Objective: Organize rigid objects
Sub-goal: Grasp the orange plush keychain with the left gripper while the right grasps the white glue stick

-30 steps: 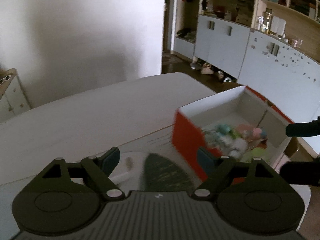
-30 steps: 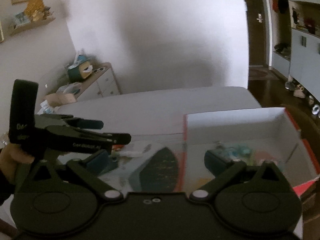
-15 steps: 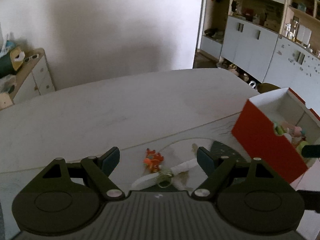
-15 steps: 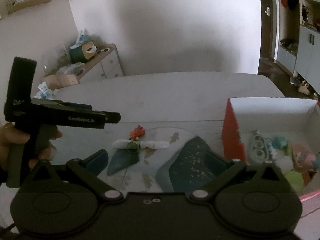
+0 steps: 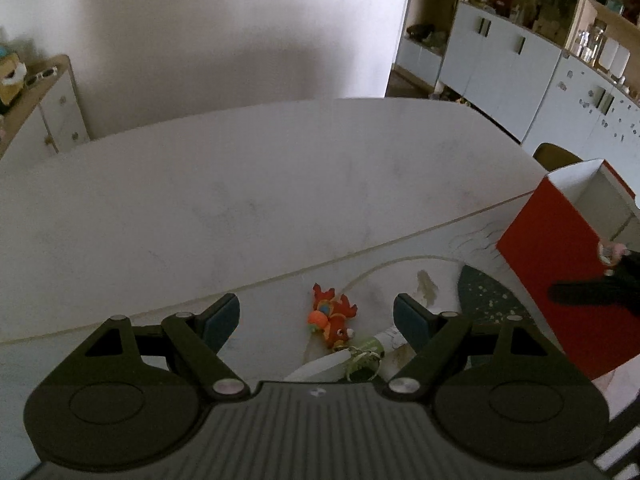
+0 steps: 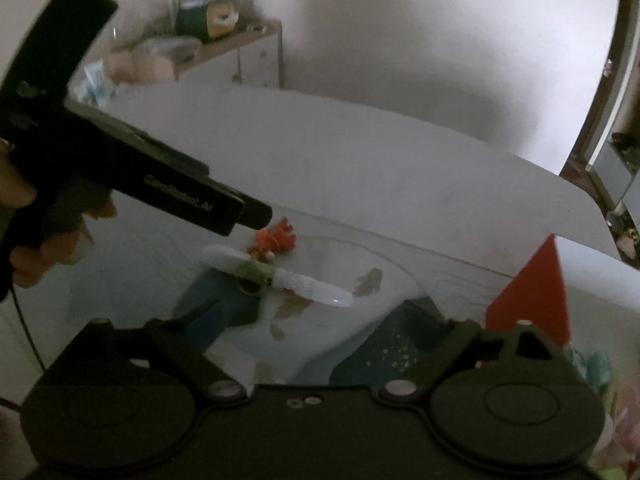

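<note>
A small orange toy figure (image 5: pixel 331 314) lies on the table mat, between the fingers of my open, empty left gripper (image 5: pixel 318 318) in its view. Just nearer lies a white tube-shaped object with a green band and ring (image 5: pixel 352 356). In the right wrist view the toy (image 6: pixel 274 240) and the white object (image 6: pixel 276 276) lie ahead, and the left gripper (image 6: pixel 256 216) hangs over them from the left. My right gripper (image 6: pixel 316 328) is open and empty. The red box with white inside (image 5: pixel 560 256) stands at the right; its corner shows in the right wrist view (image 6: pixel 536 296).
The white table (image 5: pixel 260 184) carries a pale mat with dark teal leaf shapes (image 6: pixel 396 348). Several small toys sit in the box at the right edge (image 6: pixel 600 364). A low cabinet (image 5: pixel 52 108) stands far left, cupboards (image 5: pixel 520 68) far right.
Both grippers have swung left, away from the box. The orange toy and white object now sit between the left gripper's fingers. The right view has tilted and is blurred.
</note>
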The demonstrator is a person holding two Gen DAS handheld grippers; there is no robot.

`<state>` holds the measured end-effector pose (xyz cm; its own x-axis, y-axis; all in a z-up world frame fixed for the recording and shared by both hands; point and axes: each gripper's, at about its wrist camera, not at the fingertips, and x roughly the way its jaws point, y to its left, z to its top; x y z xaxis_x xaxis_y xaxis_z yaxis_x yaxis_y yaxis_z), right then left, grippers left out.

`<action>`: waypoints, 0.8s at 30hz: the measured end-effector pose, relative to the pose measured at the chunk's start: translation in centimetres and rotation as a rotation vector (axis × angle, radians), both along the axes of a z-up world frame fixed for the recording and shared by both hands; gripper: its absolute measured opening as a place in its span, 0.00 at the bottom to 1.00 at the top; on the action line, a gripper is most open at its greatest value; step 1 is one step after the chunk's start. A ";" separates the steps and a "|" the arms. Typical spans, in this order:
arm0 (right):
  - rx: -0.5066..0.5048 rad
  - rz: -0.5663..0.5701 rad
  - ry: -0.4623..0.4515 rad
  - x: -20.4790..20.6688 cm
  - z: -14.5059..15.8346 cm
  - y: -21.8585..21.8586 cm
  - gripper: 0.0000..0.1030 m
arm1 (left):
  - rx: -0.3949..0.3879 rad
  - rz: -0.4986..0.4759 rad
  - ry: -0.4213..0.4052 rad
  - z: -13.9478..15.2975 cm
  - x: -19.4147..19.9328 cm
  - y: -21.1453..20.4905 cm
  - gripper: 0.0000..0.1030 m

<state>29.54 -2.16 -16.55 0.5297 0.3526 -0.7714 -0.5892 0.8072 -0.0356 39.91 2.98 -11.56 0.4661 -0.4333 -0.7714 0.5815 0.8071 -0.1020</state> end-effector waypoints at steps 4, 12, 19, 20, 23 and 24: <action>-0.052 0.059 0.004 1.3 -0.8 1.0 0.85 | 0.016 0.002 0.024 -1.4 0.8 -0.8 0.82; -0.155 0.205 0.008 3.0 -2.3 3.1 0.73 | 0.021 0.016 0.036 -3.3 1.7 -1.3 0.81; -0.176 0.282 0.035 3.8 -2.9 4.1 0.55 | 0.015 -0.018 0.006 -3.9 1.6 -1.3 0.75; -0.175 0.288 0.039 3.9 -2.9 4.3 0.54 | 0.014 -0.024 0.006 -4.0 1.5 -1.3 0.73; -0.164 0.306 0.051 4.1 -2.9 4.2 0.48 | 0.013 -0.037 0.000 -4.2 1.5 -1.3 0.67; -0.157 0.312 0.060 4.3 -2.9 4.2 0.46 | 0.012 -0.042 -0.004 -4.2 1.4 -1.3 0.66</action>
